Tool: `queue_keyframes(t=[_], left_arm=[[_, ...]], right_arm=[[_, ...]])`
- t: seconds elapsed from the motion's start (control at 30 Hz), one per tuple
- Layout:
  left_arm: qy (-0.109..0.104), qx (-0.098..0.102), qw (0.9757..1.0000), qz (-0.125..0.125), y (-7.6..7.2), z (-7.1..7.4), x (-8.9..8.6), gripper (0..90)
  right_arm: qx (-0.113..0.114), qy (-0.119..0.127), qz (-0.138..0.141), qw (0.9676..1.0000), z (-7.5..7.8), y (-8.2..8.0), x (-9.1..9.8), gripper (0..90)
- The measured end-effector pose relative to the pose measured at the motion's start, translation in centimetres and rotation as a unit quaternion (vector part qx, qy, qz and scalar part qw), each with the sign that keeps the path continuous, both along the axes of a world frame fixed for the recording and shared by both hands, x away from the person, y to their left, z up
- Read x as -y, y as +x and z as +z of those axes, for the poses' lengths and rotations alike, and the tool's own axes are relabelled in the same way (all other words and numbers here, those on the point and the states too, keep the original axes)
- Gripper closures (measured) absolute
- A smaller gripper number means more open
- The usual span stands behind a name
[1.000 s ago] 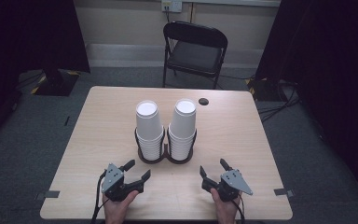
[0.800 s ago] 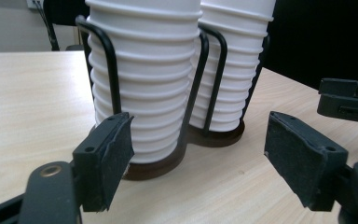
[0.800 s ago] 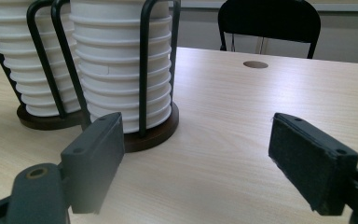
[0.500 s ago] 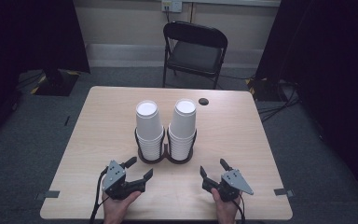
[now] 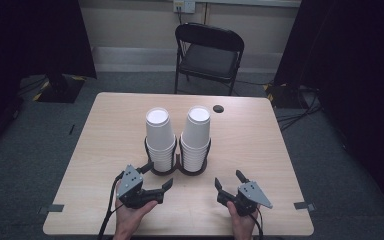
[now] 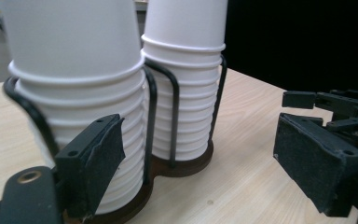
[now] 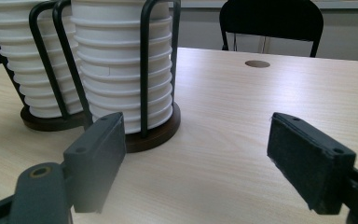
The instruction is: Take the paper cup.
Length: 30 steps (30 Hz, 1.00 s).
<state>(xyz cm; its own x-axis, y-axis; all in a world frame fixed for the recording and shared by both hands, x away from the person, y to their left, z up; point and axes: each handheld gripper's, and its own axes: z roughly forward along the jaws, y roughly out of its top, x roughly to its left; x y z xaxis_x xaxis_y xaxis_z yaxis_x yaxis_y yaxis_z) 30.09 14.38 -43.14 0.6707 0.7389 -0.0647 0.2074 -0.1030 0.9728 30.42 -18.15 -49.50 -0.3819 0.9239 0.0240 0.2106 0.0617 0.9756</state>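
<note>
Two tall stacks of white paper cups, the left stack [image 5: 159, 135] and the right stack [image 5: 196, 132], stand upside down in a black wire holder on a dark round base [image 5: 198, 171] at mid-table. My left gripper [image 5: 159, 174] is open just in front of the left stack, its far fingertip close to the holder's base. In the left gripper view the gripper [image 6: 205, 168] has its left pad right beside the near stack [image 6: 74, 84]. My right gripper [image 5: 229, 179] is open and empty, lower right of the holder. The right gripper view [image 7: 196, 163] shows the stack [image 7: 116, 70] ahead to its left.
The light wooden table [image 5: 260, 140] has a small dark cable hole [image 5: 218, 108] near its far edge. A black folding chair [image 5: 207, 52] stands behind the table. Dark curtains hang at both sides. The right gripper [image 6: 349, 112] appears at the right of the left gripper view.
My left gripper has edged forward and to the right, closer to the holder's base. The right gripper and the cups have stayed put.
</note>
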Motion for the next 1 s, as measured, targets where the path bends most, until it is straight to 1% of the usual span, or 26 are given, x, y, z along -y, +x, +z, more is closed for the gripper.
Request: queue_keyframes(t=[0.07, 0.1, 0.13, 0.2, 0.3, 0.33, 0.37, 0.4, 0.5, 0.6, 0.63, 0.7, 0.73, 0.77, 0.9, 1.0], left_arm=[[0.0, 0.003, 1.0, -0.003, 0.0, 0.2, 0.2, 16.0], [0.005, 0.008, 0.9999, -0.006, 0.1, 0.6, 0.5, 16.0], [0.005, 0.008, 0.9999, -0.006, 0.1, 0.6, 0.5, 16.0], [0.006, 0.007, 0.9999, -0.014, 0.3, 0.9, 0.8, 16.0], [0.011, 0.009, 0.9997, -0.019, 0.4, 1.4, 1.2, 15.8], [0.017, 0.011, 0.9995, -0.023, 0.5, 1.5, 1.3, 15.7], [0.031, 0.009, 0.9991, -0.026, 0.8, 1.6, 1.6, 15.8], [0.036, 0.01, 0.999, -0.025, 0.8, 1.7, 1.8, 15.7], [0.036, 0.007, 0.9988, -0.033, 1.1, 1.9, 2.1, 15.6], [0.04, 0.005, 0.9986, -0.035, 1.4, 2.2, 2.4, 15.5], [0.042, 0.008, 0.9985, -0.034, 1.5, 2.3, 2.5, 15.5], [0.039, 0.006, 0.9985, -0.036, 1.8, 2.5, 2.7, 15.5], [0.04, 0.006, 0.9983, -0.042, 1.9, 2.6, 2.7, 15.7], [0.042, 0.006, 0.9983, -0.04, 1.9, 2.8, 2.8, 15.8], [0.044, 0.016, 0.9982, -0.038, 2.1, 3.5, 3.2, 16.0], [0.04, 0.02, 0.9982, -0.04, 2.3, 4.1, 3.4, 16.4]], right_arm=[[0.0, 0.0, -0.001, 1.0, 0.0, 0.0, 0.0, 19.0], [0.0, 0.001, -0.002, 1.0, 0.0, 0.0, 0.0, 19.0], [0.0, 0.001, 0.0, 1.0, 0.0, 0.0, 0.0, 19.1], [-0.001, 0.001, 0.001, 1.0, 0.0, 0.1, 0.0, 19.6], [-0.001, 0.001, 0.001, 1.0, 0.0, 0.1, 0.0, 19.6], [-0.001, 0.001, 0.0, 1.0, 0.0, 0.1, 0.0, 19.6], [-0.001, 0.001, 0.001, 1.0, 0.0, 0.1, 0.0, 19.7], [-0.001, 0.001, 0.001, 1.0, 0.0, 0.1, 0.0, 19.7], [-0.001, 0.0, 0.001, 1.0, 0.0, 0.1, 0.0, 19.9], [-0.005, -0.001, 0.001, 1.0, 0.0, 0.1, 0.0, 20.2], [-0.005, -0.001, 0.001, 1.0, 0.0, 0.1, 0.0, 20.2], [-0.005, -0.001, 0.001, 1.0, 0.0, 0.1, 0.0, 20.2], [-0.005, -0.001, 0.001, 1.0, 0.0, 0.1, 0.0, 20.2], [-0.006, 0.0, 0.0, 1.0, 0.0, 0.1, 0.0, 20.2], [-0.005, 0.003, 0.001, 1.0, 0.0, 0.1, 0.1, 20.2], [-0.005, 0.001, 0.001, 1.0, 0.0, 0.1, 0.0, 20.2]])
